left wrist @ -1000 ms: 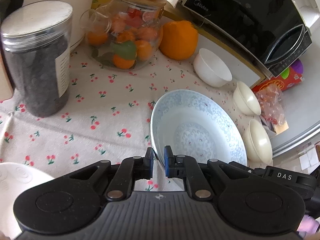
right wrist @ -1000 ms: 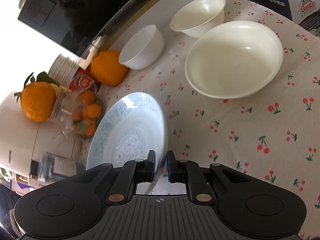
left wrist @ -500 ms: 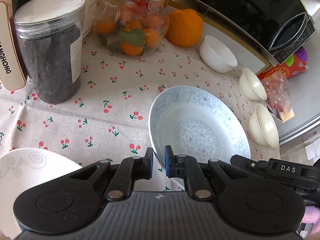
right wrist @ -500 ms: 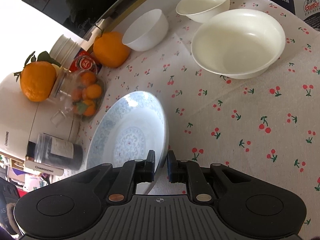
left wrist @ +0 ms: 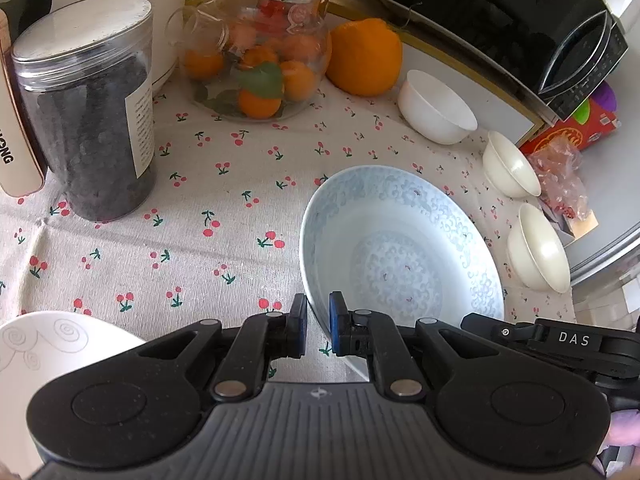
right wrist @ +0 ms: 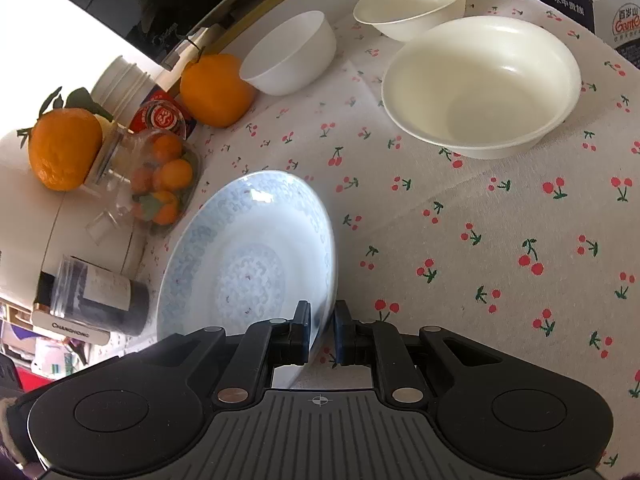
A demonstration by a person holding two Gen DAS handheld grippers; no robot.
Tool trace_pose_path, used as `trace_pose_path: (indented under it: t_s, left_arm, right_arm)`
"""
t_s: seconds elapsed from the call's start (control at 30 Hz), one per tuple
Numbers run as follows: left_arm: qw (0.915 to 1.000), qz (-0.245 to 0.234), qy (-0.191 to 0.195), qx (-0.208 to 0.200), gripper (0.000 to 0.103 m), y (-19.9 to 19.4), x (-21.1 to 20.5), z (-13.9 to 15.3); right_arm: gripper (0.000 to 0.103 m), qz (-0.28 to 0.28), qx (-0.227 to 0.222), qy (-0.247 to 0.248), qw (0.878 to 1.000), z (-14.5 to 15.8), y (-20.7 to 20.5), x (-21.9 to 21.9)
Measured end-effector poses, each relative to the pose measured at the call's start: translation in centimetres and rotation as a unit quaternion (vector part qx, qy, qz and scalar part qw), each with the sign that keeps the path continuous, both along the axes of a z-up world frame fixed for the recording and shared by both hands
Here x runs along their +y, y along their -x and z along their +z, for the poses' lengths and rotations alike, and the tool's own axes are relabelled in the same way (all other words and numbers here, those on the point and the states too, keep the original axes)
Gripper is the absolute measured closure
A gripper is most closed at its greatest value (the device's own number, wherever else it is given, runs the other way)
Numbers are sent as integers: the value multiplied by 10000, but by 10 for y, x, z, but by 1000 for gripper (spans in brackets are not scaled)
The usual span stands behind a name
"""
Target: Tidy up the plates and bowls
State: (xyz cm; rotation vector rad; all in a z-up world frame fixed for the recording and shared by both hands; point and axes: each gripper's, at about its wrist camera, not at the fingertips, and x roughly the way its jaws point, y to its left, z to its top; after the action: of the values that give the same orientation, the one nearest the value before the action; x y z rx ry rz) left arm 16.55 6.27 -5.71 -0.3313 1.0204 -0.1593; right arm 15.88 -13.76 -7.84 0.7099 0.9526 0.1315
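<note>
A pale blue patterned plate (left wrist: 400, 248) (right wrist: 248, 256) hangs above the cherry-print cloth, held from two sides. My left gripper (left wrist: 318, 326) is shut on its near left rim. My right gripper (right wrist: 322, 332) is shut on its right rim. A large cream bowl (right wrist: 480, 84) sits on the cloth to the right, with a smaller cream bowl (right wrist: 412, 0) behind it. A white bowl (left wrist: 436, 108) (right wrist: 290, 54) stands beside a big orange. A white plate with swirl marks (left wrist: 48, 356) lies at the lower left of the left wrist view.
A dark-filled plastic jar (left wrist: 88, 108), a glass jar of small oranges (left wrist: 260, 56), a loose orange (left wrist: 364, 56) and a black microwave (left wrist: 500, 12) line the back. Two cream bowls (left wrist: 538, 248) sit near the table's right edge, by a red packet (left wrist: 572, 136).
The blue plate has been drawn back from the jars and the microwave, with both grippers staying shut on its rim. More cloth shows in front of the jars now.
</note>
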Motion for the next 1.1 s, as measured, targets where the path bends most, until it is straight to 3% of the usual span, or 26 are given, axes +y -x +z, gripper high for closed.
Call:
trace_pose_path:
  t_s: [0.13, 0.33, 0.43, 0.57, 0.67, 0.87, 1.1]
  left_arm:
    - [10000, -7, -16, -41, 92, 1, 0, -1]
    - [9999, 79, 51, -97, 72, 4, 3, 4]
    - [9999, 19, 6, -167, 54, 8, 2, 10]
    - [9993, -121, -142, -313, 35, 17, -1, 18]
    - [9988, -179, -174, -424, 24, 26, -1, 25]
    - [9979, -317, -155, -548, 12, 43, -2, 37]
    - [9974, -421, -127, -575, 6, 65, 0, 45]
  right_arm:
    - [88, 37, -22, 66, 10000, 2, 0, 2]
    - [84, 131, -29, 122, 9998, 7, 0, 1]
    - [74, 159, -51, 89, 9998, 11, 2, -1]
    - [45, 208, -167, 141, 9995, 19, 8, -1]
    - [35, 266, -266, 174, 9991, 25, 13, -2]
    - [22, 373, -389, 198, 9983, 35, 28, -6]
    - [20, 598, -487, 305, 9966, 46, 50, -5]
